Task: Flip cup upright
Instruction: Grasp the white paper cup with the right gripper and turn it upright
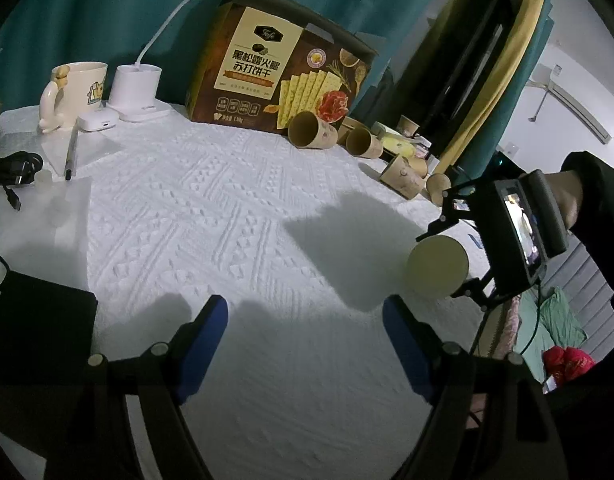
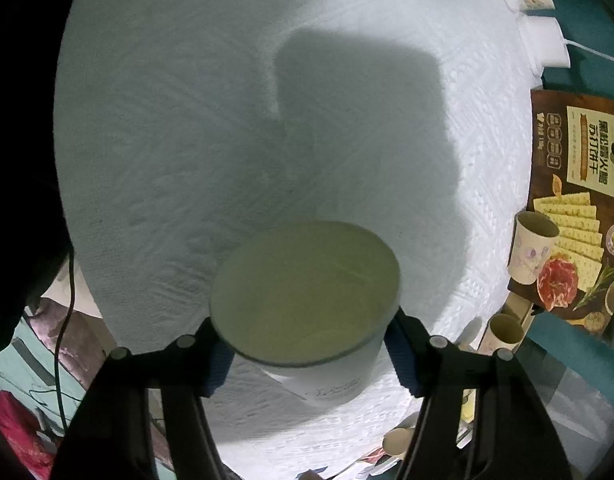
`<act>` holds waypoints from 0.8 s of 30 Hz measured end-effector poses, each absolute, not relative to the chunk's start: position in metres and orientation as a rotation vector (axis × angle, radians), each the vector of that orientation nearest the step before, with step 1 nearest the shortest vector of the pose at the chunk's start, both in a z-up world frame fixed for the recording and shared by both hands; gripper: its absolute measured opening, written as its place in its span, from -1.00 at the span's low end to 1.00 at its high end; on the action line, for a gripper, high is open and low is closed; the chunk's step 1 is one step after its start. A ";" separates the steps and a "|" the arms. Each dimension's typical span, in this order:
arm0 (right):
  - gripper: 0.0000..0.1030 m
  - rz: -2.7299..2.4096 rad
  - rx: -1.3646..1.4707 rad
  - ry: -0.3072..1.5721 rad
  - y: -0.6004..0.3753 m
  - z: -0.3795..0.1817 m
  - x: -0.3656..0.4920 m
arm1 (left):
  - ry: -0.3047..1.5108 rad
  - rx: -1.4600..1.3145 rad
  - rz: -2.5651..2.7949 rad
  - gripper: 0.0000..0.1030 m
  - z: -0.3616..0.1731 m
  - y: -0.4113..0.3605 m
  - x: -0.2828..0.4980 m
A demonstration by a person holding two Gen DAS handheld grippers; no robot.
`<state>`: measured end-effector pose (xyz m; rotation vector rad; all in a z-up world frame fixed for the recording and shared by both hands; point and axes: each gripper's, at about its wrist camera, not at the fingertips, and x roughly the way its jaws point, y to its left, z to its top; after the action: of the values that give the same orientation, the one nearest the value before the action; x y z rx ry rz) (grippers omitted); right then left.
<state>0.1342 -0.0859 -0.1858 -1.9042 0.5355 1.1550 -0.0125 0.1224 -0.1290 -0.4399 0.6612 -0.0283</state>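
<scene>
A pale cream cup [image 2: 307,300] sits between blue pads [image 2: 219,364] over a white cloth [image 1: 235,208] embossed with zigzags, while behind it stand a brown and cream box [image 1: 283,68], a teal curtain [image 1: 107,12] and tan cups [image 1: 311,130].

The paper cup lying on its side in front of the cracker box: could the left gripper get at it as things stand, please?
Probably yes. The left gripper is open and empty, and only bare white cloth lies between it and that paper cup; the right gripper, shut on another cup, sits off to the side.
</scene>
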 end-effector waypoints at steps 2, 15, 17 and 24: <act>0.22 1.158 -1.873 0.544 -0.088 -0.181 0.135 | 0.664 -0.437 -0.029 0.55 -0.129 0.121 -0.011; 0.22 1.218 -1.165 0.671 -0.100 -0.130 0.175 | 0.713 -0.398 -0.049 0.55 -0.128 0.102 -0.001; 0.22 1.216 -1.006 0.674 -0.105 -0.127 0.185 | 0.721 -0.384 -0.049 0.55 -0.126 0.099 0.001; 0.22 1.171 -0.527 0.654 -0.126 -0.129 0.204 | 0.744 -0.352 -0.049 0.55 -0.120 0.086 0.013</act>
<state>0.2043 -0.1258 -0.1290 -0.5273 0.6537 1.1714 0.0125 0.0863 -0.1204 -0.3520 0.7442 -0.0488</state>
